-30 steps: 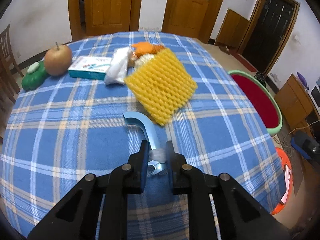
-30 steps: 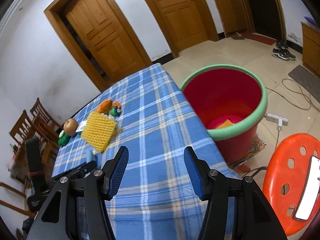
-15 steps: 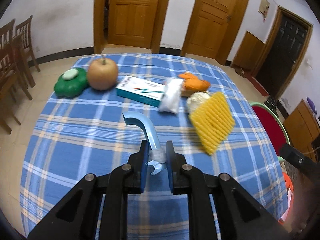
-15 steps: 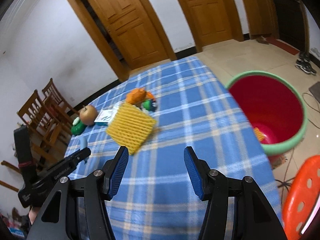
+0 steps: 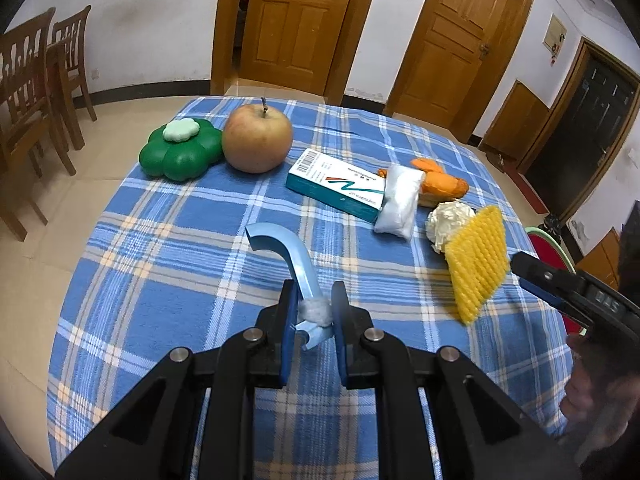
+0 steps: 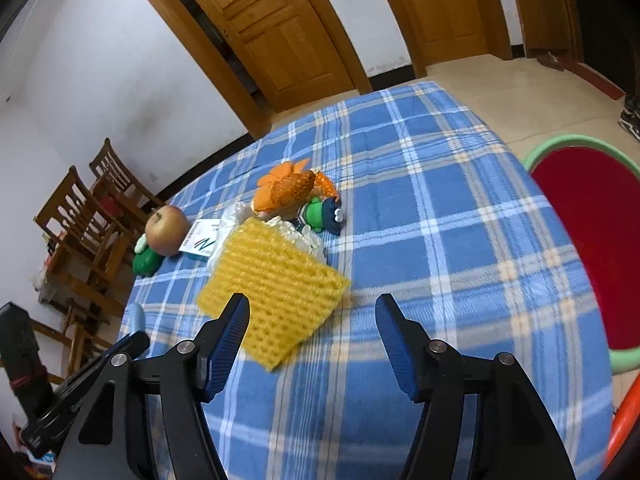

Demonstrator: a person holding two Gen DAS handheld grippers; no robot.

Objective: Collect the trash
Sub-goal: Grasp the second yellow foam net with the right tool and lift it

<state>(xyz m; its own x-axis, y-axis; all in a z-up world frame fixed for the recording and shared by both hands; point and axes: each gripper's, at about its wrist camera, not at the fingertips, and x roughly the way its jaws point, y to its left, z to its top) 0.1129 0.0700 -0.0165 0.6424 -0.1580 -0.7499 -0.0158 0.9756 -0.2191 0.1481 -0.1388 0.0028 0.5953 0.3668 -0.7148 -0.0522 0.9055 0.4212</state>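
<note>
Left gripper [image 5: 314, 312] clamping tight on a blue hook [image 5: 286, 252] with a white wad [image 5: 316, 310] at the pads, hovering over the plaid table [image 5: 168, 240]. Right gripper [image 6: 312, 320] standing open, jaws just widening, nothing pressed between them, pointing down at the cloth. Yellow net [image 6: 272, 284] lying flat just ahead of the right gripper, its near corner reaching in behind the left fingertip [image 6: 234, 320], no pad touching it. Bare cloth stretching wide to the right of the net, running clear to the table's rounded edge. Beyond that edge, standing on the floor, a red bin [image 6: 592, 240] with a green rim, mouth open, close to the table's side. Orange stool [image 6: 624, 416] peeking in at the lower right corner.

Farther out, cluster crowding behind the net: crumpled wrapper [image 5: 448, 220] touching the net's far edge, clear bag [image 5: 400, 200] leaning on a teal box [image 5: 340, 184], orange toy [image 6: 292, 188] and a small green figure [image 6: 324, 216] side by side. Apple [image 5: 258, 138] and green flower [image 5: 180, 154] sitting together near the far left edge. Open cloth lying between hook and box. Past the table, chairs [image 5: 36, 80] along the wall and wooden doors [image 5: 292, 20] behind.
</note>
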